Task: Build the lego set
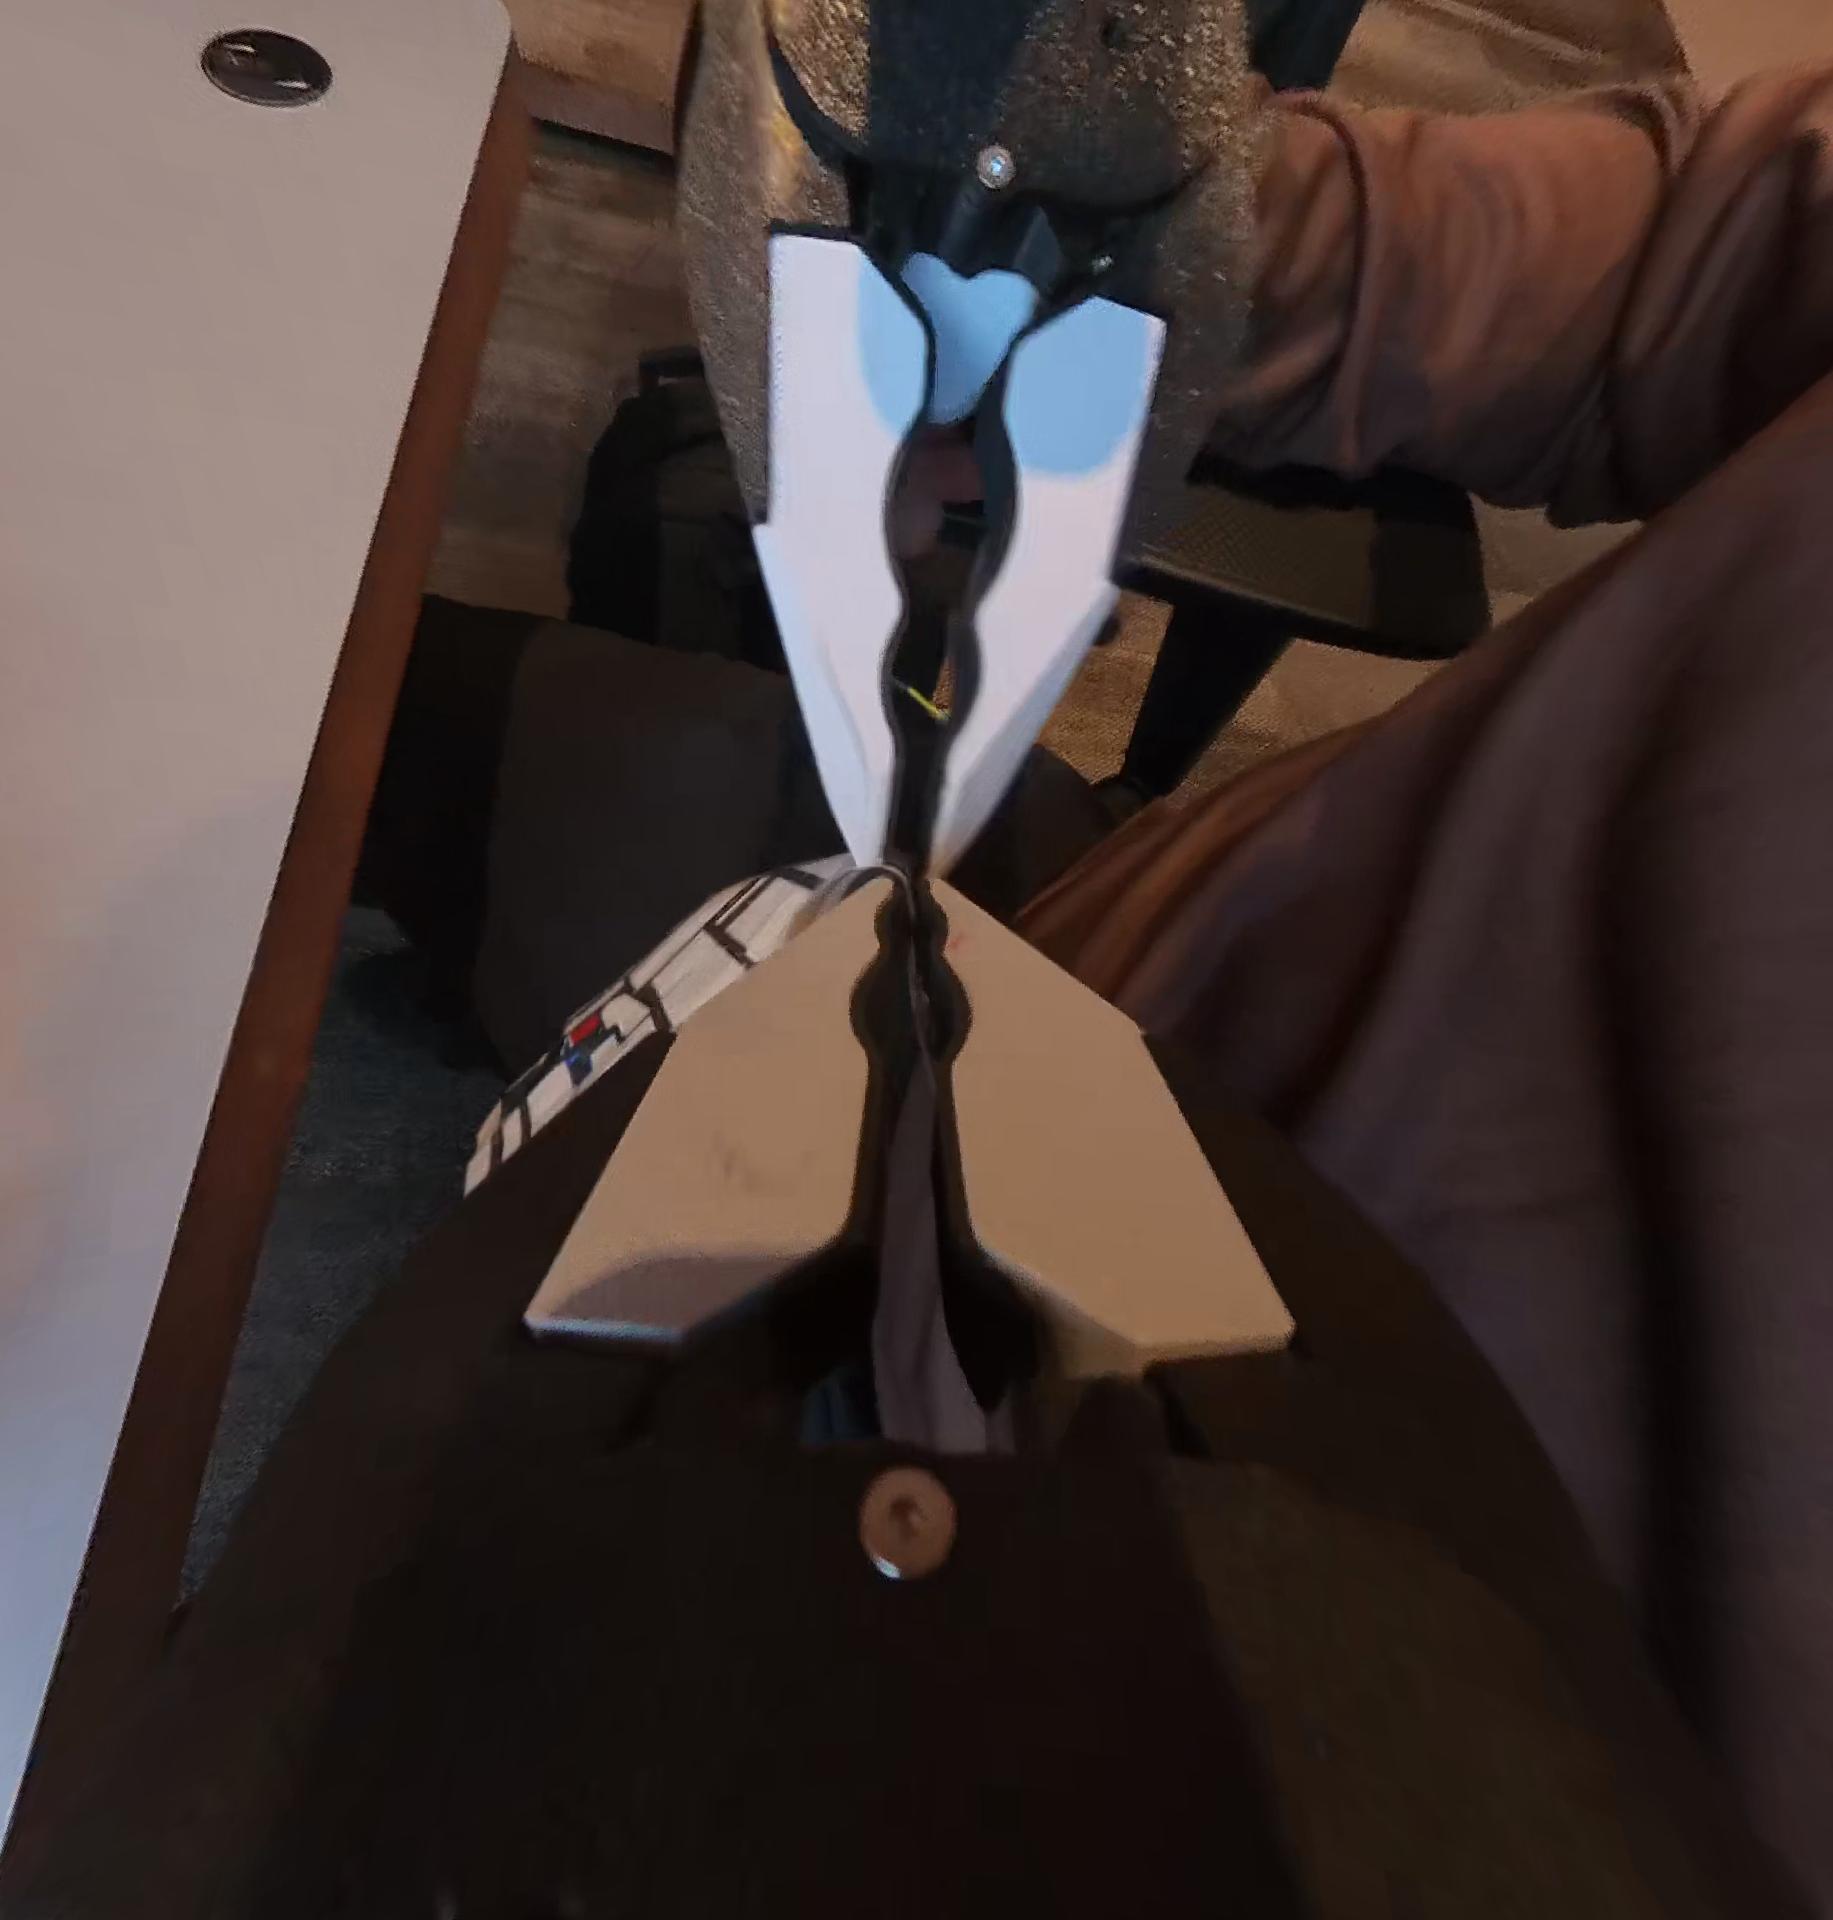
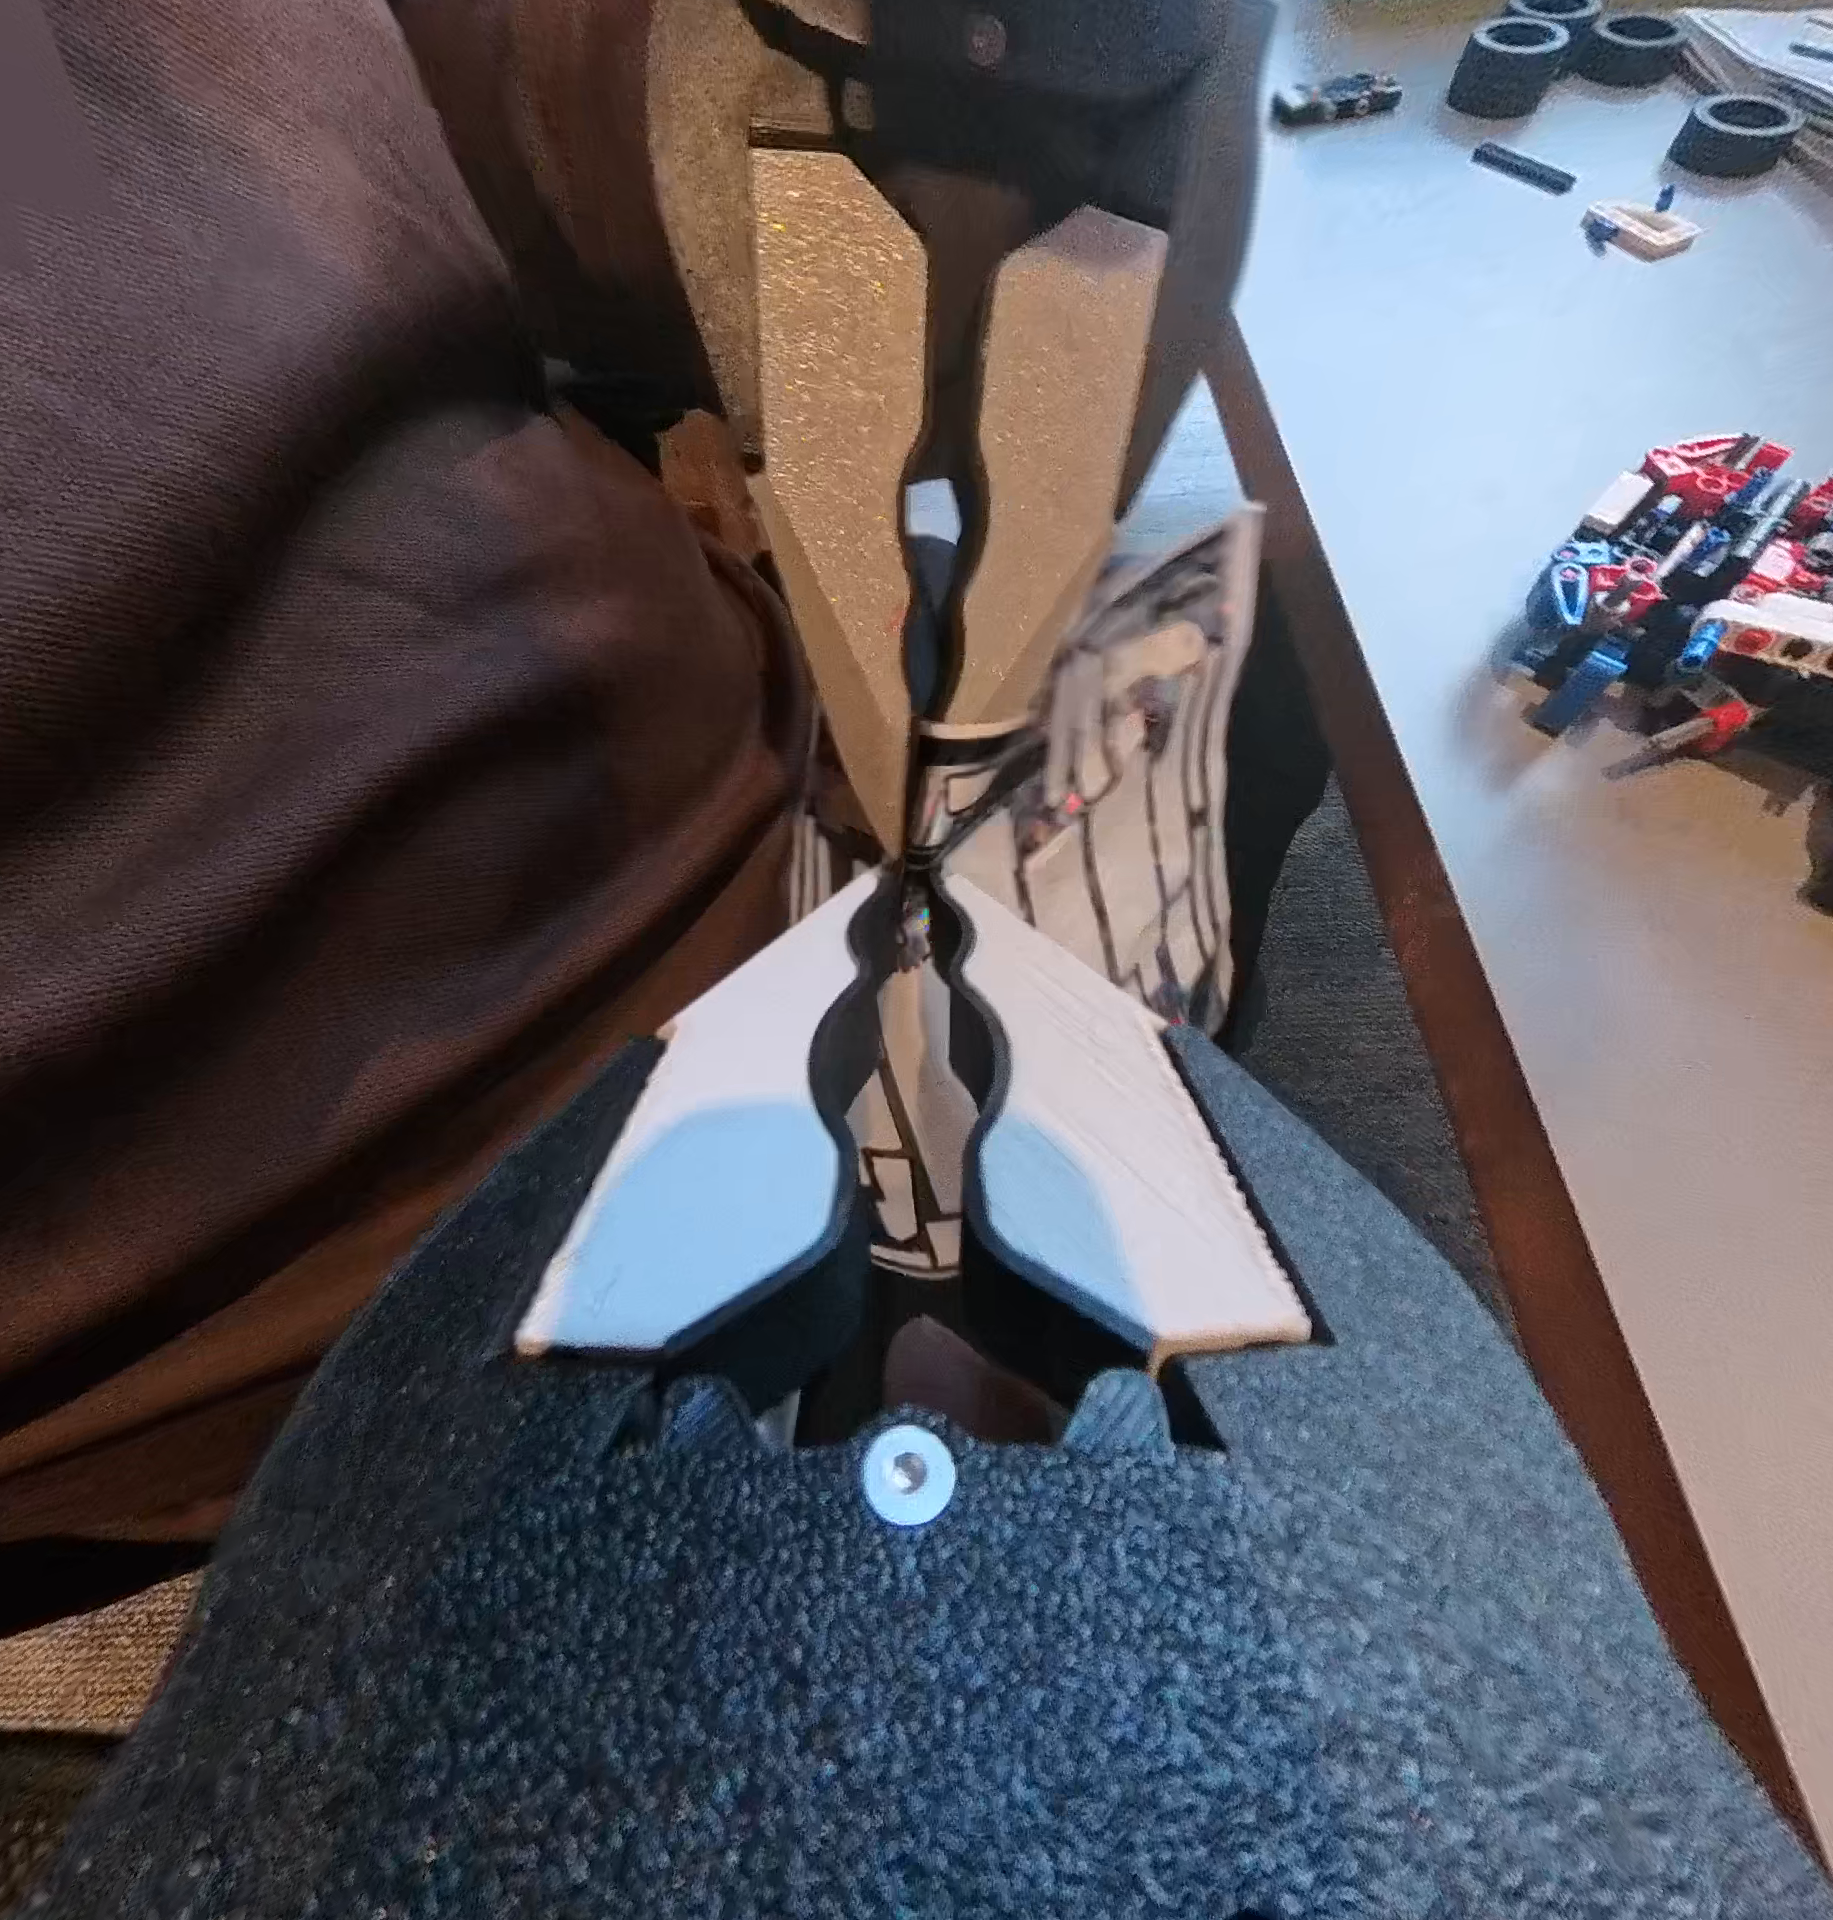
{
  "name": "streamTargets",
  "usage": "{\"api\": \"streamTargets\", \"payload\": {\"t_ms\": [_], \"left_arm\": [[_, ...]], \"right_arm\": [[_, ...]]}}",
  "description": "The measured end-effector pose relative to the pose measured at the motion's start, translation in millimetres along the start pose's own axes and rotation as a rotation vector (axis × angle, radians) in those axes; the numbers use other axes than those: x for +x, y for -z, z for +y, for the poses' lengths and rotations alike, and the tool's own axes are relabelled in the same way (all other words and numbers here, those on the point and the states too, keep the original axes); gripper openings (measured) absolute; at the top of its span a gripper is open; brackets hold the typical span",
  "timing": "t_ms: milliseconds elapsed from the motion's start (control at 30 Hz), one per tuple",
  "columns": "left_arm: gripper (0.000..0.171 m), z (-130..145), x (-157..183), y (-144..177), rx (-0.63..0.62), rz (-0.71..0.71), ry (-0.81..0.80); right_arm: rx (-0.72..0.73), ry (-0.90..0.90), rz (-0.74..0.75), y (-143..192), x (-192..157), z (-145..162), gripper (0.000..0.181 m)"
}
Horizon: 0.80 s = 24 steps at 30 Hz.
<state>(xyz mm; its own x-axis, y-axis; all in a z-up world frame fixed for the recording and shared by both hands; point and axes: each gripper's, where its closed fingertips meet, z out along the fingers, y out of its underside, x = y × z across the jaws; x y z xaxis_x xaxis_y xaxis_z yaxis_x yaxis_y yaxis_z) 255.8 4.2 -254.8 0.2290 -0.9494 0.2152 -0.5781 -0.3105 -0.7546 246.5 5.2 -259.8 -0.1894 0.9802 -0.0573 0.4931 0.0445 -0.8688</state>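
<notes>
— Where's the booklet (image 2: 1130, 831)?
— Off the table's edge (image 2: 1411, 831), pinched tip-to-tip by both claws: left gripper (image 1: 907, 904) and right gripper (image 2: 912, 904) clamped on it.
— The lego model (image 2: 1722, 592)?
— On the tabletop (tyres (image 2: 1735, 133) near the far edge).

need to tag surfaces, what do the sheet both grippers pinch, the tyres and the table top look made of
Sheet: thin printed paper, it looks like; it bends and creases where the two grippers pinch it.
Tyres: matte black rubber, probably; ribbed tread, no shine.
Table top: smooth pale laminate, apparently, with a dark brown wood-look edge.
</notes>
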Motion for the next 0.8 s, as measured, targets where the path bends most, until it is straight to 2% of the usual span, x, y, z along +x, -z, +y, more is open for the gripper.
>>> {"api": "streamTargets", "payload": {"t_ms": [100, 267, 400, 467, 567, 667, 767, 800], "left_arm": [[0.000, 7.5, -7.4, 3.4, -0.010, -0.106, -0.029], [0.001, 12.0, -8.8, 8.3, 0.000, -0.130, 0.008], [0.016, -0.3, -1.5, 24.5, 0.010, -0.175, -0.023], [0.024, -8.4, -5.9, 30.2, 0.009, -0.256, -0.073], [0.029, -10.7, -13.0, 23.4, -0.036, -0.312, -0.147], [0.026, -0.4, -15.8, 8.3, -0.098, -0.263, -0.123], [0.005, 1.7, -11.7, 3.9, -0.084, -0.188, -0.078], [0.003, 0.6, -11.0, 4.2, -0.068, -0.174, -0.070]], "right_arm": [[-0.014, -0.008, 0.030, -0.2, 7.2, 4.0, 0.001], [-0.013, -0.015, 0.017, -3.1, 7.1, 2.6, 0.000], [-0.005, -0.046, 0.017, -1.6, 8.0, 0.8, 0.000], [-0.002, -0.060, 0.013, -2.0, 8.0, 0.8, 0.000], [0.013, -0.072, -0.004, -2.4, 6.8, -3.5, 0.001], [0.024, -0.073, -0.013, -1.8, 4.2, -6.3, 0.001], [0.018, -0.084, -0.003, -0.4, 5.3, -2.9, 0.001], [0.029, -0.093, -0.008, 1.0, 5.4, -3.6, 0.001]]}}
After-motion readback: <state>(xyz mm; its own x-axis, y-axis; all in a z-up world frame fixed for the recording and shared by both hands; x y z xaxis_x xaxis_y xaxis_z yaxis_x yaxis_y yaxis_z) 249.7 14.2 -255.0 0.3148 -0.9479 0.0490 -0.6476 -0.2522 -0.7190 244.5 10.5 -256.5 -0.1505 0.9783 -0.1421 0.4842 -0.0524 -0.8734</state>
